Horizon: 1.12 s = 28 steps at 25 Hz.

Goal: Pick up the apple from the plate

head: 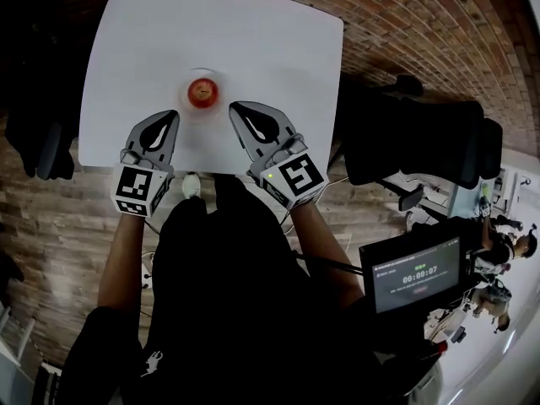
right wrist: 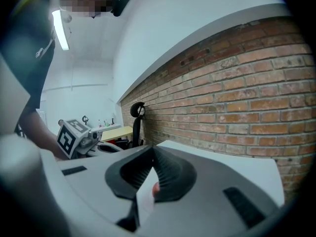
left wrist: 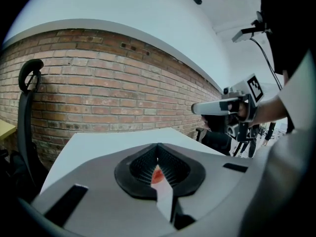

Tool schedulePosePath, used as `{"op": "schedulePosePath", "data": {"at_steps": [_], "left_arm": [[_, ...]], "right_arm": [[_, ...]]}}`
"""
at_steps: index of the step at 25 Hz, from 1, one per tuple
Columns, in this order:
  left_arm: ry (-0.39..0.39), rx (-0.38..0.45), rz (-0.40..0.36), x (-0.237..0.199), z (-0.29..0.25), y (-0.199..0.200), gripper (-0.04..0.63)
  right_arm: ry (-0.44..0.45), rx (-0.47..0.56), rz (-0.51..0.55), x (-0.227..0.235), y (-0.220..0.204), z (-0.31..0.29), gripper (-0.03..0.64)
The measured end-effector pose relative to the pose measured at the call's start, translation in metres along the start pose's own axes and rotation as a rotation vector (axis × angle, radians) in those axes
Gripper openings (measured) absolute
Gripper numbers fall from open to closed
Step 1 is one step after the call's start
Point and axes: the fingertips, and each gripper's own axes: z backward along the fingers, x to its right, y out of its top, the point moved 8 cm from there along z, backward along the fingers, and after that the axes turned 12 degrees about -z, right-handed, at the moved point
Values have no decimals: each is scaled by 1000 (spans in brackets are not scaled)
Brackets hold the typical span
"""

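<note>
left claw (head: 174,115) closed | right claw (head: 234,106) closed | apple (head: 203,92) near, between both tips, untouched

One apple (head: 203,92), one plate (head: 187,110), one white table (head: 261,32). Two grippers: the left gripper (head: 172,116) and the right gripper (head: 235,107), each carrying one marker cube (two cubes in all). One small screen (head: 415,273). Two dark office chairs, one left of the table (head: 42,146), one right (head: 426,137).
</note>
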Motion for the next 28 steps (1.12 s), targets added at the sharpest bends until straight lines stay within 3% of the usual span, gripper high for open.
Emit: {"op": "schedulePosePath", "data": {"at_steps": [13,28], "left_arm": [[18,-48,23,16,-30,-28,8],[54,-99,40,20,-47,-56,8]], "right_arm": [[50,-145,6,31,-27,-15,2],[132,-203,-13,51,-68,-40,2]]}}
